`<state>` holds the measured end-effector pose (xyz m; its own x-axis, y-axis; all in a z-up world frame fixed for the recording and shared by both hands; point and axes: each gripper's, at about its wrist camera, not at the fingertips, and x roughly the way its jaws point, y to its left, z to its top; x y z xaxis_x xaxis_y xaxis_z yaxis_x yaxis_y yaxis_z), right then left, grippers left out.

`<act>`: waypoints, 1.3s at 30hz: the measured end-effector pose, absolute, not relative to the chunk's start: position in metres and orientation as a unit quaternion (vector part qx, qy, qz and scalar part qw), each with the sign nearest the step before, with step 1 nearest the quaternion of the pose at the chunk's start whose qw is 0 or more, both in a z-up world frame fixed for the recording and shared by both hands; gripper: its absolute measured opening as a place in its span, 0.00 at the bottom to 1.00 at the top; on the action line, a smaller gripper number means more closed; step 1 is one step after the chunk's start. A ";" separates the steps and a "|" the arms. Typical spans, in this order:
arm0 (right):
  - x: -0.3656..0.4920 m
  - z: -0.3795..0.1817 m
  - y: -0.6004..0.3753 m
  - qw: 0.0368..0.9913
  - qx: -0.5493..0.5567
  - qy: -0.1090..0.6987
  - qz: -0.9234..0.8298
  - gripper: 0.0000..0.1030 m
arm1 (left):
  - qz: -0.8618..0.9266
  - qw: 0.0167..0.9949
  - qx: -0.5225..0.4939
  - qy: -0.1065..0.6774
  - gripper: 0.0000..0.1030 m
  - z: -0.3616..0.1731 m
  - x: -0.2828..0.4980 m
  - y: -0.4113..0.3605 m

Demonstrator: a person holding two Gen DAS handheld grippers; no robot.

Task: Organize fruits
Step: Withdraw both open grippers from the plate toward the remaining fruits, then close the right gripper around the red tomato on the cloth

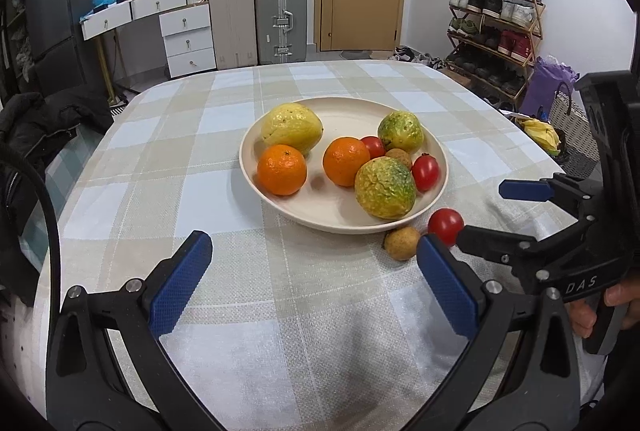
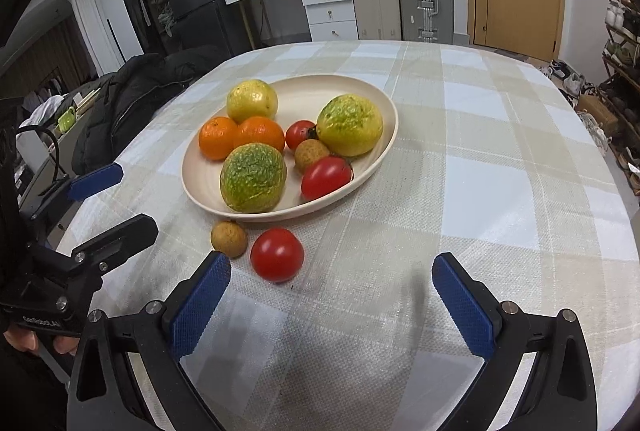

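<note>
A cream plate [image 2: 384,135] holds two bright orange oranges [image 2: 218,143], mottled yellow-green passion fruits [image 2: 253,178], red tomatoes [image 2: 326,177] and a tan-brown longan [image 2: 311,155]. Beside the plate's near rim on the table [image 2: 500,191], whose cloth is checked in beige, white and pale blue, lie a red tomato [image 2: 277,254] and a tan longan [image 2: 229,239]. Both grippers are black with textured blue fingers [image 2: 200,307].

Cream plate [image 2: 384,143] holds two oranges, three yellow-green wrinkled fruits, two tomatoes, one longan. Loose red tomato [image 2: 277,254] and brown longan [image 2: 229,239] just outside plate's near rim.
</note>
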<state>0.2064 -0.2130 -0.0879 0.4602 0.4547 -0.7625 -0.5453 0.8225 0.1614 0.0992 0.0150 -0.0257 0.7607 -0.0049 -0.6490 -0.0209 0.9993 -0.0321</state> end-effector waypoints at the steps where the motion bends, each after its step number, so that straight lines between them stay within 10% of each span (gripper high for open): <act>1: 0.206 -0.090 -0.212 0.851 -0.053 0.432 0.295 1.00 | 0.004 0.938 -0.019 0.347 0.99 -0.026 0.100 0.016; 9: 0.200 -0.092 -0.202 0.849 -0.078 0.426 0.303 0.98 | 0.002 0.935 -0.014 0.353 0.99 -0.029 0.102 0.014; 31: 0.192 -0.093 -0.189 0.829 -0.092 0.428 0.349 0.33 | 0.000 0.933 -0.012 0.359 0.99 -0.032 0.104 0.012; 39: 0.188 -0.089 -0.190 0.831 -0.095 0.416 0.358 0.30 | -0.003 0.933 -0.013 0.361 0.99 -0.033 0.104 0.010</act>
<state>0.1877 -0.1895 -0.0890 0.3986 0.5160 -0.7582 -0.6733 0.7260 0.1401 0.1044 0.0103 -0.0333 0.7396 -0.0144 -0.6729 -0.0038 0.9997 -0.0255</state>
